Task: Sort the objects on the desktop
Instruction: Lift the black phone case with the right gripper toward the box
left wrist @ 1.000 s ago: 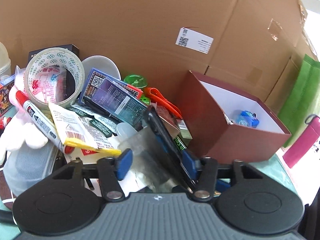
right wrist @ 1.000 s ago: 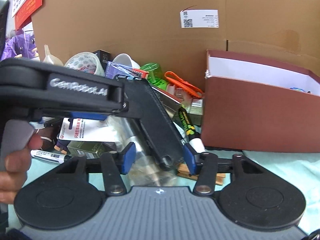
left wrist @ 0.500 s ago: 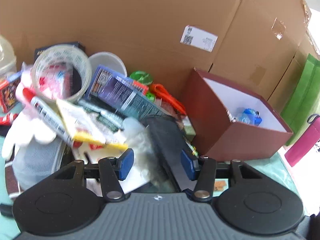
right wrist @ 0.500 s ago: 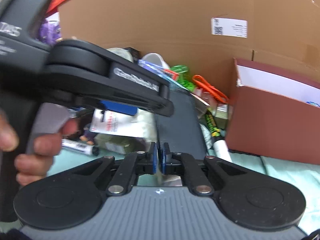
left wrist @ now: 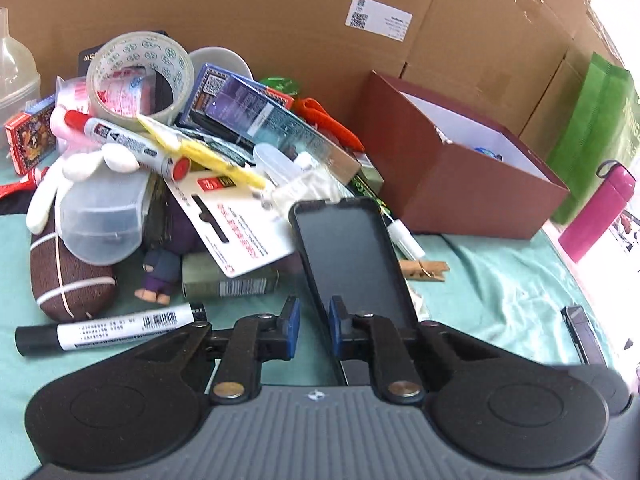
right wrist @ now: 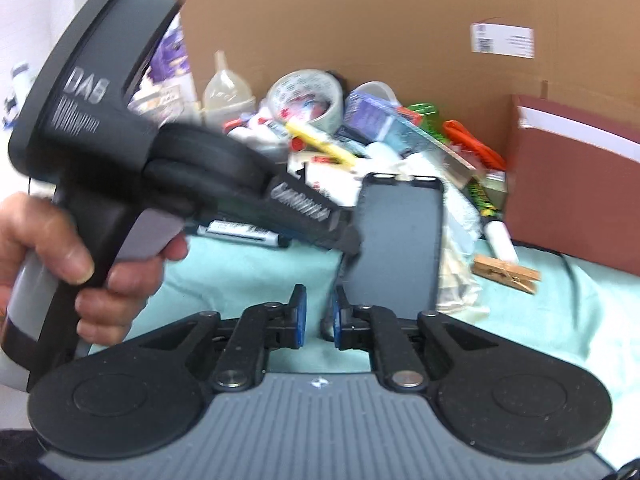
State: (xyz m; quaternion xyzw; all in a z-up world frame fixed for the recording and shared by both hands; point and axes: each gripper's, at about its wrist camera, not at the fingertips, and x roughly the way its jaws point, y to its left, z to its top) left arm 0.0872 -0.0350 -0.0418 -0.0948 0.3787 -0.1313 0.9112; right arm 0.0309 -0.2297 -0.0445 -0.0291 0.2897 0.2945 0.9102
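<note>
The black rectangular phone in a dark case (left wrist: 352,264) stands tilted above the teal cloth (left wrist: 480,272), left of the maroon cardboard box (left wrist: 460,184) and just beside the wooden clothespin (left wrist: 424,270). The left gripper (left wrist: 312,316) is closing, with the phone's left edge in the gap beside its right-hand pad and cloth showing at the other pad. The right gripper (right wrist: 317,312) is opening, with the phone's lower corner beside its right-hand pad and cloth showing between the pads.
</note>
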